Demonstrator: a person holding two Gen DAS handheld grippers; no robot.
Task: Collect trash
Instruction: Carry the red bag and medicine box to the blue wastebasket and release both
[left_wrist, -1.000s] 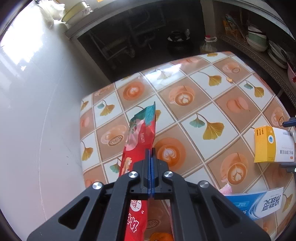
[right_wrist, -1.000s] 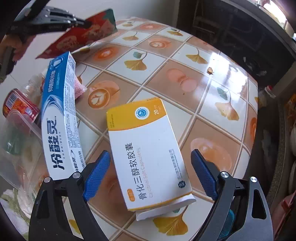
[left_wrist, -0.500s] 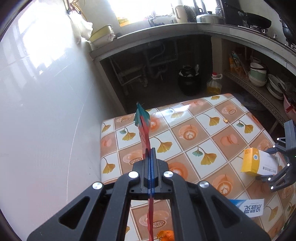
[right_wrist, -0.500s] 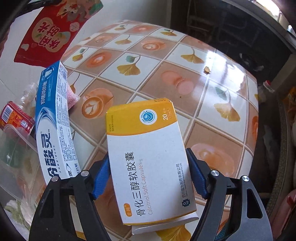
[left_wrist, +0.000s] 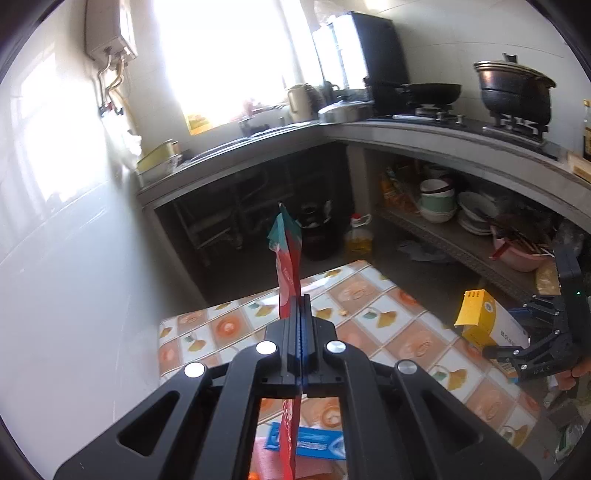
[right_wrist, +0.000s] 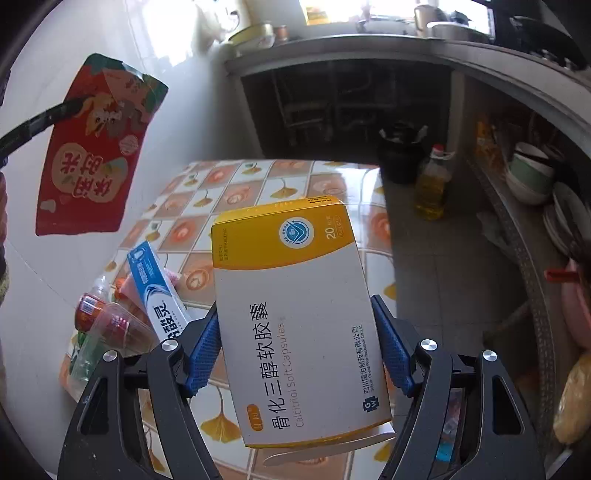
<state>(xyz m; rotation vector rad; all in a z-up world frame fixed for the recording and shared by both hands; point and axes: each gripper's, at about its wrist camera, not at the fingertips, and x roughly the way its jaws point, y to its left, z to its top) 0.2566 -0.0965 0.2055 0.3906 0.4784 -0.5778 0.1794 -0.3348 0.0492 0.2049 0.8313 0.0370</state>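
Observation:
My left gripper (left_wrist: 300, 299) is shut on a red snack wrapper (left_wrist: 288, 258), which hangs edge-on through the jaws, high above the patterned table (left_wrist: 369, 295). The right wrist view shows the same wrapper (right_wrist: 92, 158) flat at the upper left, pinched by the left gripper's black fingers (right_wrist: 37, 122). A yellow and white medicine box (right_wrist: 291, 314) is clamped between the blue pads of my right gripper (right_wrist: 293, 302) and is lifted off the table. In the left wrist view the box (left_wrist: 480, 317) and the right gripper (left_wrist: 532, 332) are at the right.
On the table lie a blue toothpaste box (right_wrist: 155, 291), a red-labelled bottle (right_wrist: 90, 306) and a clear plastic cup (right_wrist: 114, 332). A dark bin (right_wrist: 399, 155) and an oil bottle (right_wrist: 430, 184) stand on the floor beyond. A shelf of bowls (right_wrist: 532, 173) runs along the right.
The right gripper's jaws closed onto the medicine box and raised it off the table. The left gripper rose with the red wrapper, and its view tilted up toward the kitchen counter.

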